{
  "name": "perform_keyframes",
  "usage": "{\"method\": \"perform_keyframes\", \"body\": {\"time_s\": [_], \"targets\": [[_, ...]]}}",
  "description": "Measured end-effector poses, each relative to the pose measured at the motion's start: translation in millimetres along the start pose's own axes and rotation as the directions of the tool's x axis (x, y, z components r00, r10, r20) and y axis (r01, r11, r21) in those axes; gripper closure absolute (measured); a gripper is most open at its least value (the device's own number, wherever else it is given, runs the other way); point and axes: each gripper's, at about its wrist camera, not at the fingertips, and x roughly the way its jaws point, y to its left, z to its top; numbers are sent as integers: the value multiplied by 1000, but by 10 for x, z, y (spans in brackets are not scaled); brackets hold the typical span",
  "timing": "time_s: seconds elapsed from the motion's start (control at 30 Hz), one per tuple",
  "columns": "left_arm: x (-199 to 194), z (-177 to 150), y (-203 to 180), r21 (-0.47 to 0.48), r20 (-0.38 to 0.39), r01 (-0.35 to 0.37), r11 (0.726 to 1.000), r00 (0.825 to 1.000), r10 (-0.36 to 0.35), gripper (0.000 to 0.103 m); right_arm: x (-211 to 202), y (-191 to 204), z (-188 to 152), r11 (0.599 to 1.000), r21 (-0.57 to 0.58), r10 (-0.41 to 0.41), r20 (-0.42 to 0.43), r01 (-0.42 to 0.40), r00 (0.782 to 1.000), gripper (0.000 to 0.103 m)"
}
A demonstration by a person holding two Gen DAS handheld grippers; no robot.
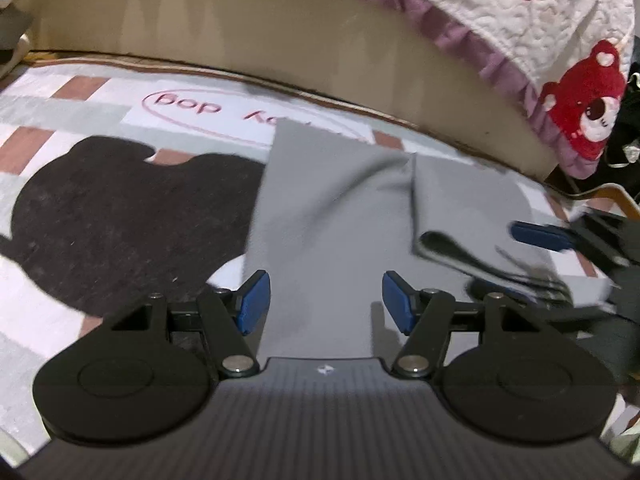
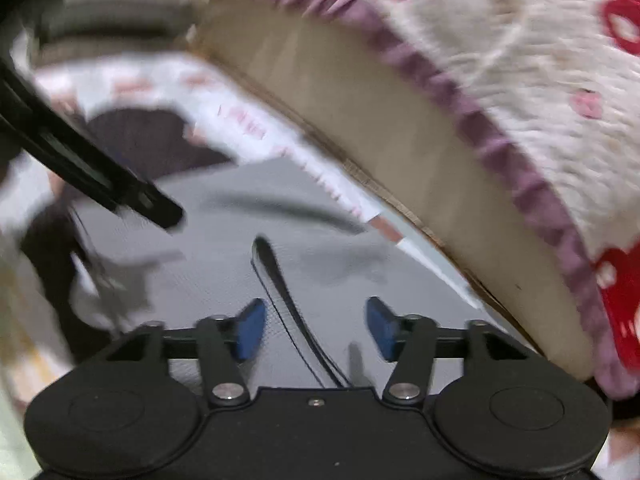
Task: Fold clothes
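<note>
A grey garment [image 1: 332, 208] lies on a patterned rug [image 1: 72, 92], with a folded-over part on its right side [image 1: 472, 208]. My left gripper [image 1: 325, 304] is open just above the garment's near edge, holding nothing. My right gripper [image 2: 316, 328] is open over the grey garment [image 2: 224, 264], with a dark hem edge [image 2: 280, 280] running between its jaws. One blue finger of the right gripper shows at the right of the left wrist view [image 1: 540, 236]. The left gripper's arm shows as a black bar in the right wrist view [image 2: 80, 160]. The right wrist view is blurred.
A beige bed base [image 1: 280, 40] curves along the far side of the rug. A white quilt with purple frill [image 1: 520, 20] and a red bear print [image 1: 584, 108] hangs over it. A dark bear shape [image 1: 128, 216] is printed on the rug at left.
</note>
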Motion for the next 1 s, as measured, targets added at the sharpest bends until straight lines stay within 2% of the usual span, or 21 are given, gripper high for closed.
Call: {"method": "perform_keyframes", "body": {"time_s": [0.03, 0.1, 0.13, 0.17, 0.2, 0.27, 0.37, 0.47, 0.63, 0.7, 0.8, 0.83, 0.93, 0.97, 1.0], "targets": [[5, -11, 19, -2, -4, -5, 1000, 1000, 5, 42, 90, -9, -5, 1000, -1, 17, -8, -17, 1000, 42], [18, -24, 39, -4, -8, -6, 1000, 1000, 6, 42, 199, -111, 2, 997, 38, 69, -10, -69, 998, 53], [24, -28, 46, -3, -10, -6, 1000, 1000, 5, 42, 218, -205, 14, 992, 78, 104, -2, -103, 995, 86], [28, -27, 44, 0, -10, -4, 1000, 1000, 4, 42, 181, -360, 21, 981, 156, 115, 17, -117, 993, 95], [32, -26, 43, 3, -11, -4, 1000, 1000, 4, 42, 144, -515, 27, 964, 233, 126, 36, -131, 991, 95], [50, -21, 45, 9, -19, -7, 1000, 1000, 7, 42, -1, -888, 5, 925, 364, 75, 95, -104, 993, 95], [93, -24, 56, 22, -35, -20, 1000, 999, 21, 41, -61, -1427, -112, 866, 498, -12, 107, -44, 994, 95], [110, -25, 62, 37, -39, -40, 999, 998, 41, 41, 159, -1886, -374, 781, 623, -10, 85, -46, 996, 95], [106, -60, 106, 36, -56, -46, 998, 997, 48, 41, 599, -1887, -730, 749, 661, 3, -76, 48, 997, 95], [108, -72, 107, 41, -61, -53, 998, 997, 55, 41, 625, -1782, -707, 752, 651, -38, -112, 102, 993, 93], [50, -37, 66, 46, -14, -40, 998, 999, 40, 41, 625, -1651, -647, 747, 637, -107, -167, 190, 980, 72], [14, -17, 48, 49, 16, -24, 999, 1000, 23, 41, 575, -1623, -588, 760, 617, -136, -151, 201, 979, 62], [-46, 45, -30, 64, 84, 28, 998, 996, -34, 41, 424, -1538, -410, 796, 557, -220, -98, 236, 971, 56], [-20, 69, -65, 74, 84, 49, 996, 995, -55, 41, 377, -1511, -338, 829, 540, -161, -22, 148, 987, 48], [17, 85, -92, 78, 74, 65, 995, 995, -71, 41, 414, -1499, -264, 854, 517, -71, 4, 59, 997, 42]]}}
